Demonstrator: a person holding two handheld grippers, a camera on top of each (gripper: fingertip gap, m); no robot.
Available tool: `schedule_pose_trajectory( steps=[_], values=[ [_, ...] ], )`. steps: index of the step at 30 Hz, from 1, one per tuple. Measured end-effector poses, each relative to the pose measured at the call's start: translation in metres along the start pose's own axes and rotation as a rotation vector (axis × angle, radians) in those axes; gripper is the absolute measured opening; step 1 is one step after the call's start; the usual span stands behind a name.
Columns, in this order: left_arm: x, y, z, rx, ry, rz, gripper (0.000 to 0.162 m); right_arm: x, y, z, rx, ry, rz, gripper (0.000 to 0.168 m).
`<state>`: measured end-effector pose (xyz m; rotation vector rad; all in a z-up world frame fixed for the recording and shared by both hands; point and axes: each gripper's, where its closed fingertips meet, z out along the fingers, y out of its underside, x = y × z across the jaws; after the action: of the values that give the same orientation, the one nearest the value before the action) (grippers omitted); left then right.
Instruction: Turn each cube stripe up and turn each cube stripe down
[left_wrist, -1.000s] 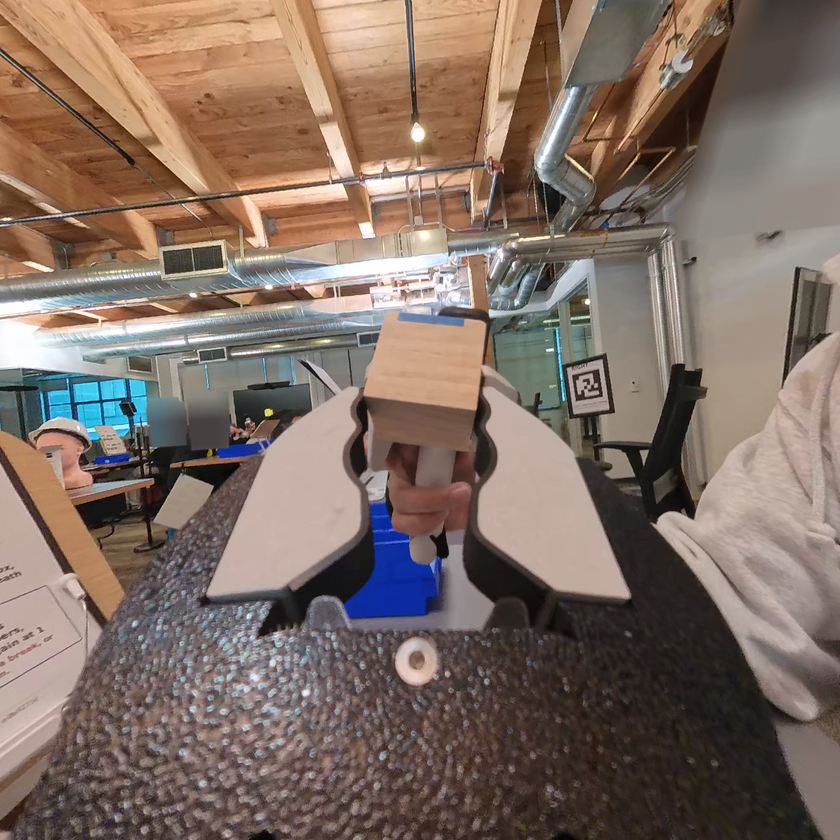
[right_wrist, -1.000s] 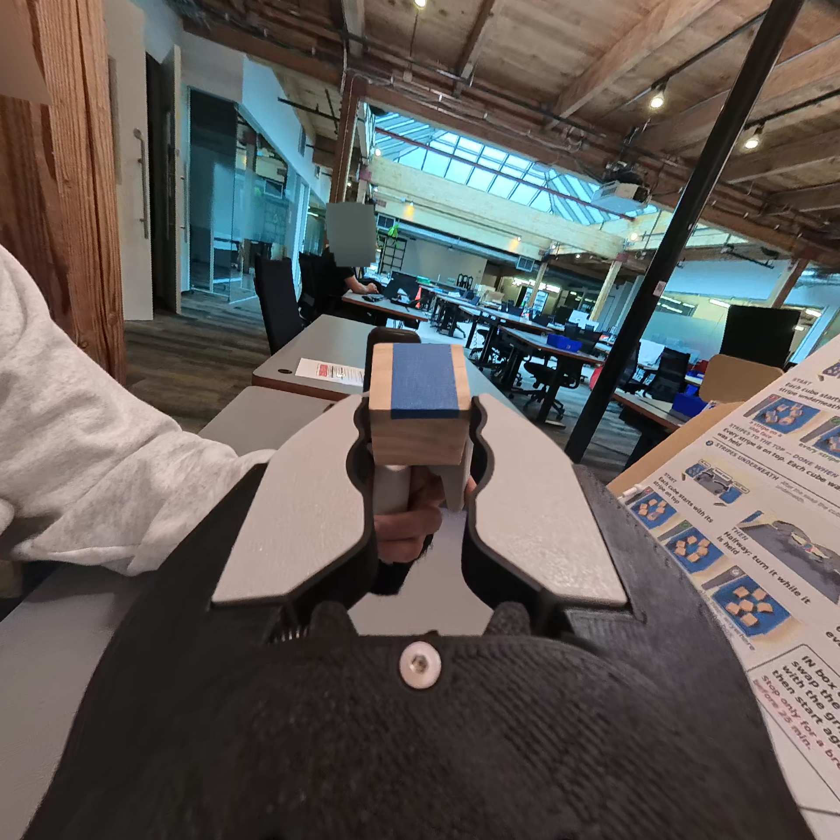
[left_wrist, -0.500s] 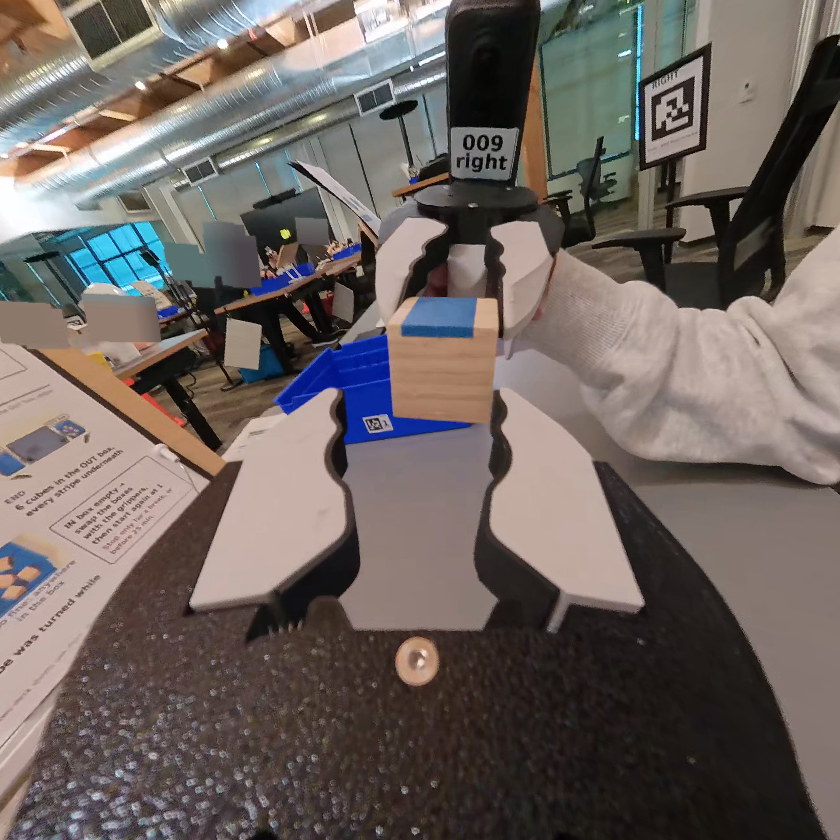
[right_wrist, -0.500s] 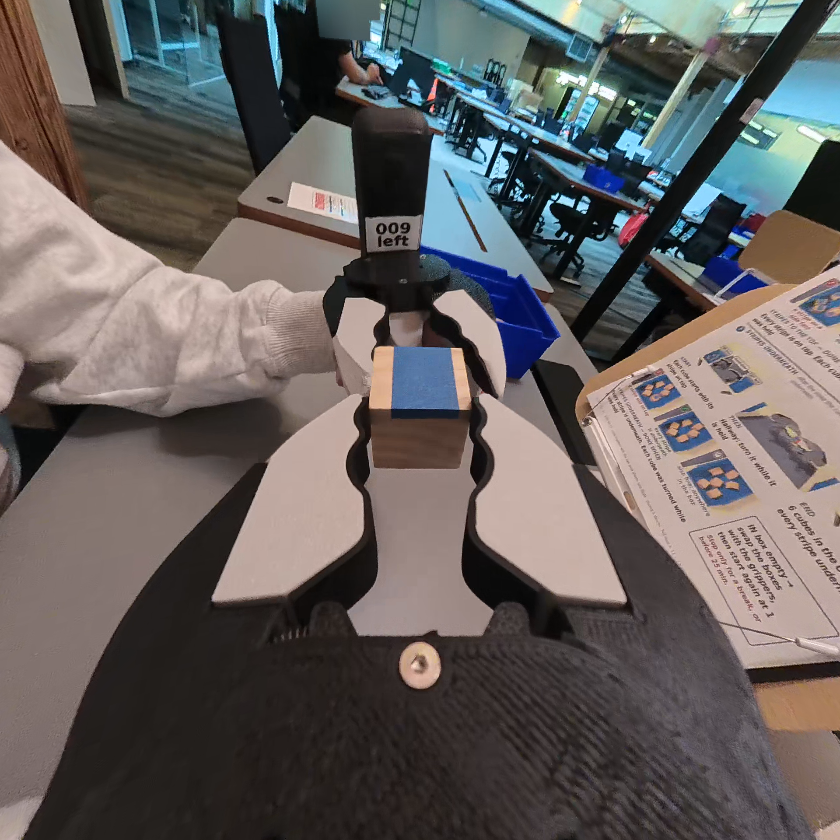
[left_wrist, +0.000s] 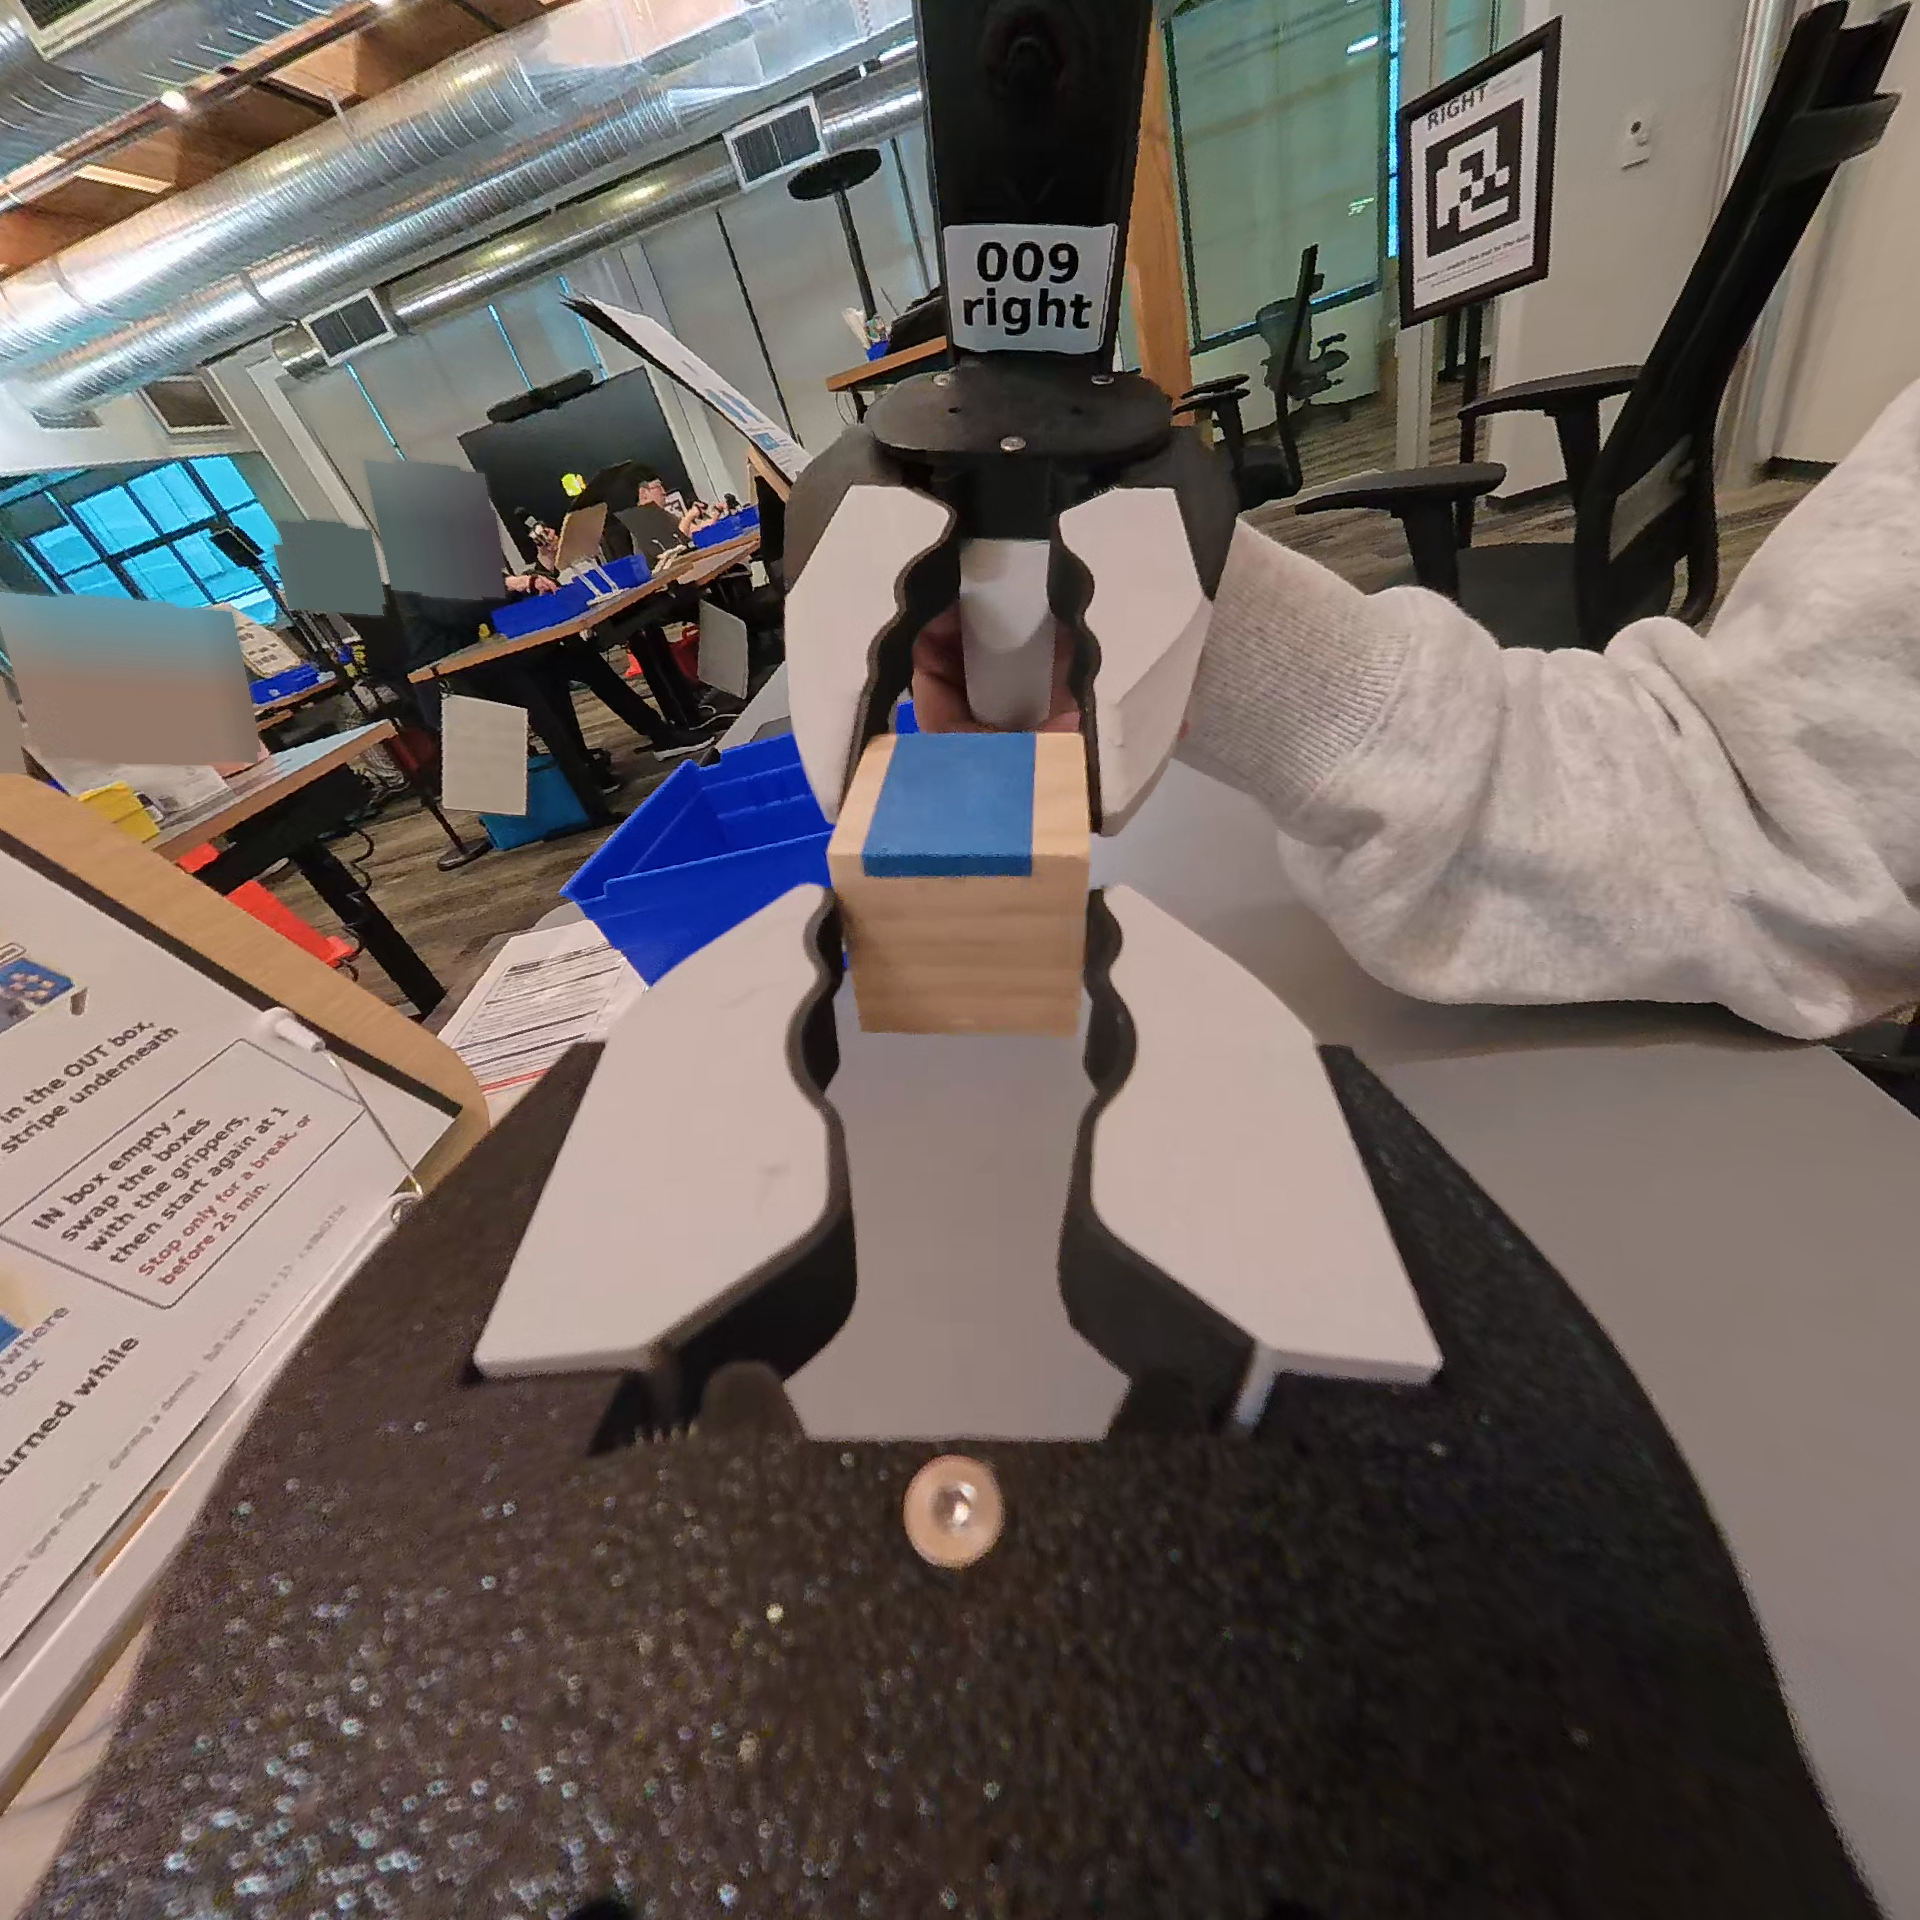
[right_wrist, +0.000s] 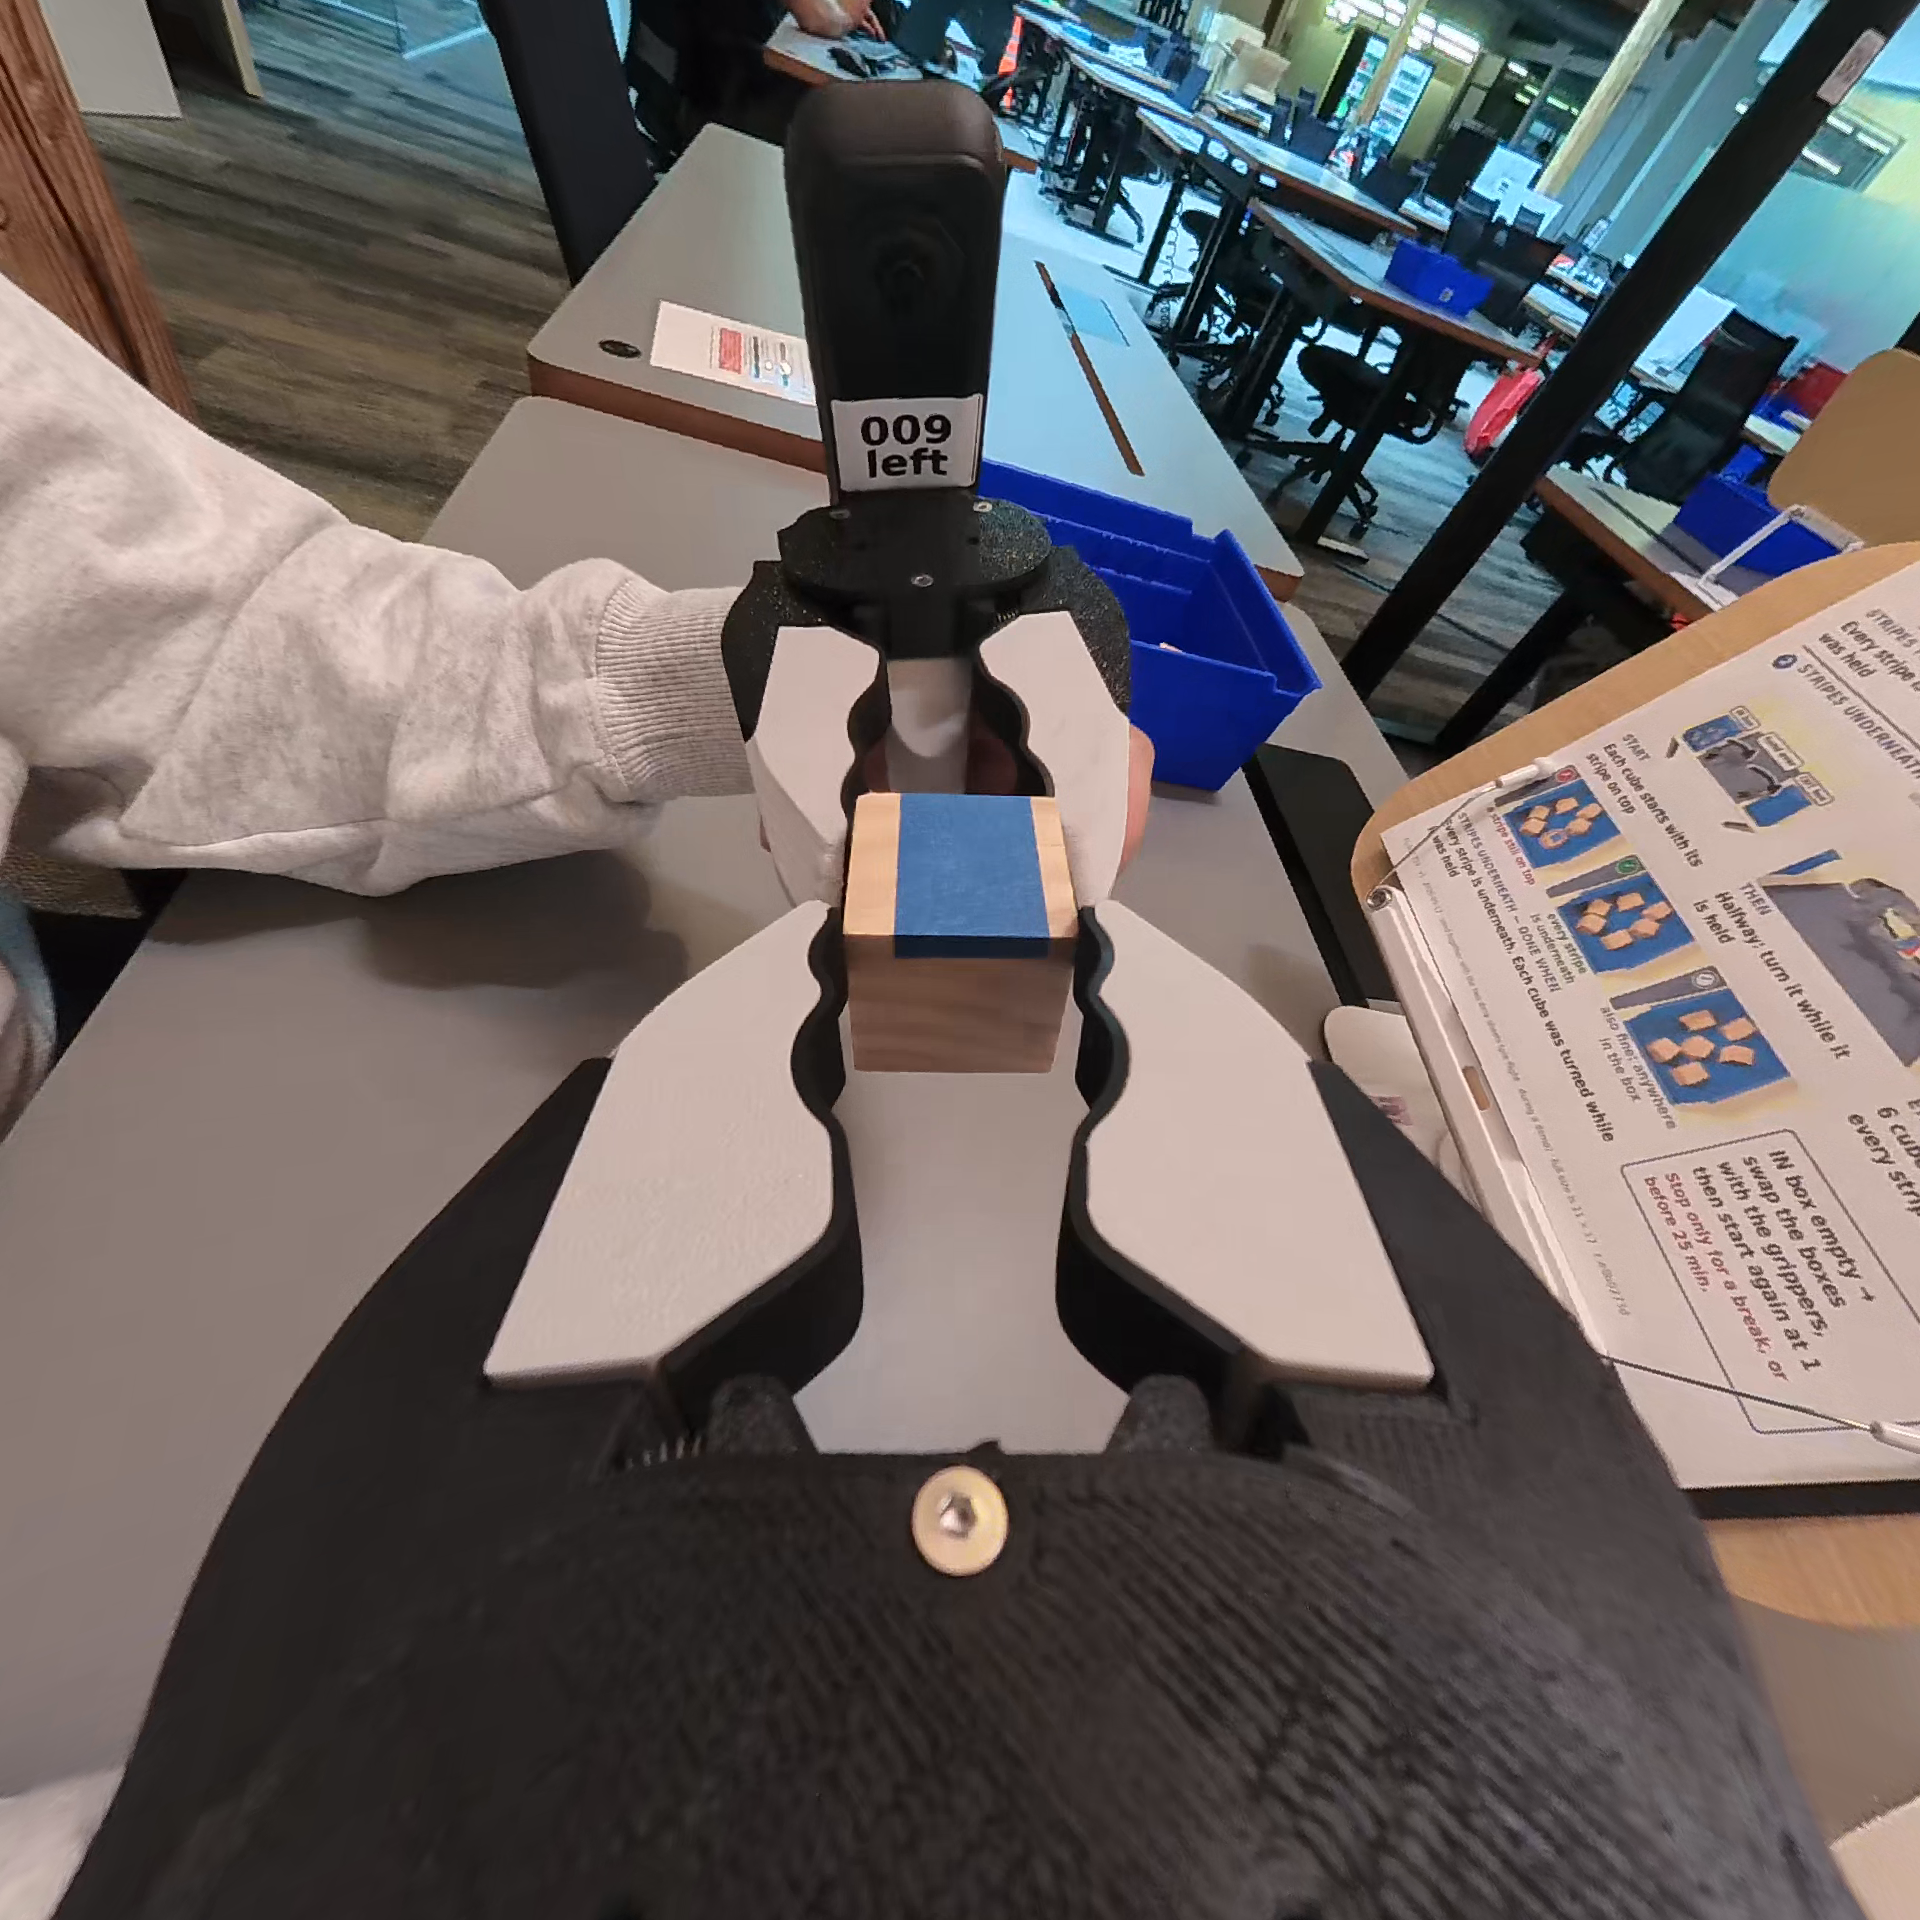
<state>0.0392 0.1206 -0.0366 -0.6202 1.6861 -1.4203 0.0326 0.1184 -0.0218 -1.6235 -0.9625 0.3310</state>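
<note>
Jaws of the left gripper (left_wrist: 961, 914) are narrowed to the width of a wooden cube (left_wrist: 966, 966), and its two pale fingertips (left_wrist: 800, 935) lie against the cube's left and right faces. The cube is in the air above the grey table (left_wrist: 1610, 1195), level, with its blue stripe (left_wrist: 951, 816) on the top face.

From the far side the right gripper (left_wrist: 977, 805) meets it nose to nose. Its jaws are drawn in to the same width and sit against the far ends of the same two faces, so both tools have hold of the one cube.

In the left wrist view, an instruction sheet (left_wrist: 156, 1195) on a wooden board stands at the far left. A blue bin (left_wrist: 707, 852) sits on the table behind the cube and to its left. The cube and both grippers are in the middle. A grey sleeve (left_wrist: 1558, 810) reaches in from the right, with a black office chair (left_wrist: 1662, 468) behind it.

In the right wrist view the order is reversed: the sleeve is at the left, the cube is in the middle between the jaws, and the bin and sheet are to the right.
</note>
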Motion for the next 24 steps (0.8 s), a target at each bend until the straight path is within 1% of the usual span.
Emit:
schedule_pose_trajectory(
  steps=[4, 9, 24],
  values=[
    [-0.004, -0.001, 0.000, -0.002, -0.007, 0.001, 0.043, 0.004, -0.004, 0.000, 0.031, 0.026, -0.006, 0.042],
    [-0.009, -0.012, -0.001, 0.062, -0.036, -0.015, 0.043, 0.010, -0.017, -0.004, 0.126, 0.075, 0.003, 0.042],
    [-0.011, -0.012, -0.001, 0.060, -0.034, -0.055, 0.043, 0.012, -0.013, -0.002, 0.132, 0.078, 0.029, 0.044]
  ],
)
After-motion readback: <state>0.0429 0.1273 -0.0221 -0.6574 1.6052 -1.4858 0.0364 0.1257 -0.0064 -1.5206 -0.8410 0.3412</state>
